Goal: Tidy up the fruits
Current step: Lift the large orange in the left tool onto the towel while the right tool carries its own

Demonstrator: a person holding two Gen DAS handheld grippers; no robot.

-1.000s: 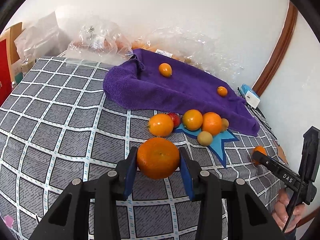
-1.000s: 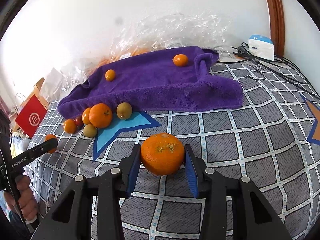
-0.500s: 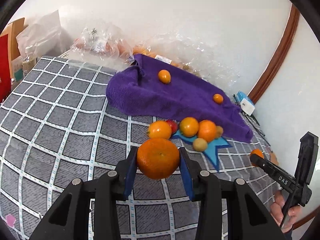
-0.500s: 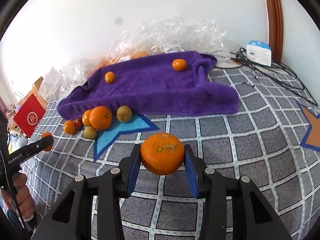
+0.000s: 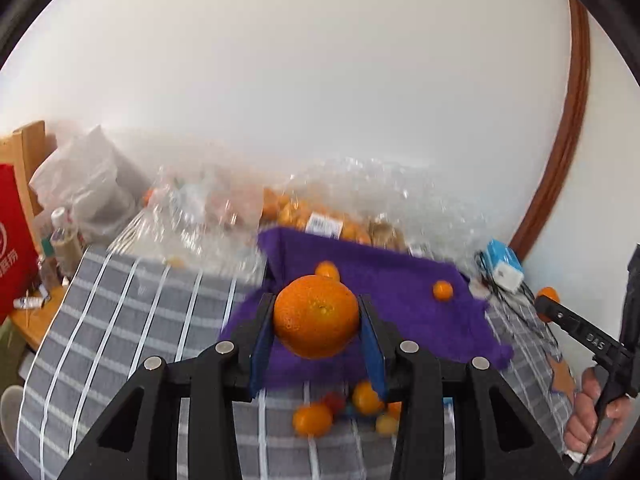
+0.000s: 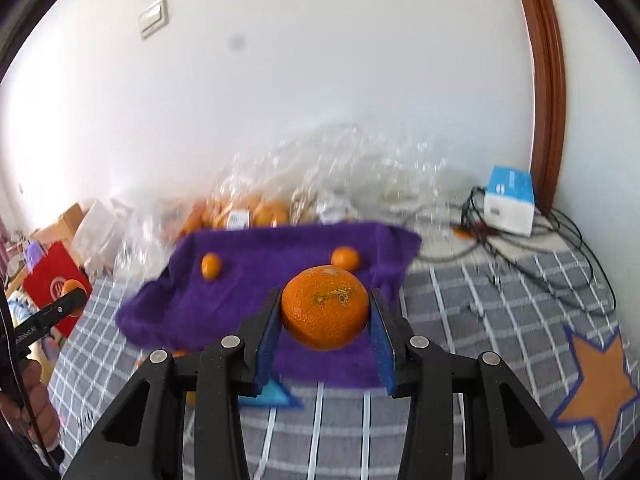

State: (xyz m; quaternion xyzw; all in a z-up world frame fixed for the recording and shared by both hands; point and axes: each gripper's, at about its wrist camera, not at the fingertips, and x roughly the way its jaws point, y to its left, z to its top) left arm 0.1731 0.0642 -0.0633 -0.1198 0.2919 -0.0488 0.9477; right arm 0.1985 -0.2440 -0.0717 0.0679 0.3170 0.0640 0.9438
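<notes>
My left gripper (image 5: 316,322) is shut on a large orange (image 5: 316,316), held up in front of the purple towel (image 5: 384,280). My right gripper (image 6: 325,312) is shut on a second large orange (image 6: 325,306) in the same way before the purple towel (image 6: 260,280). Two small oranges (image 5: 442,290) (image 6: 211,265) lie on the towel. A cluster of small fruits (image 5: 316,418) sits on the grey checked cloth (image 5: 120,320) below the towel. The other gripper appears at each view's edge, held by a hand (image 5: 588,420).
Clear plastic bags of fruit (image 5: 320,216) are piled against the white wall behind the towel. A blue-and-white box (image 6: 510,206) with black cables lies at the right. A red bag (image 5: 14,240) and bottles stand at the left edge.
Both grippers have risen with their oranges and tilted up; the towel and wall now fill the view and the fruit cluster has dropped low in the frame. The grips are unchanged.
</notes>
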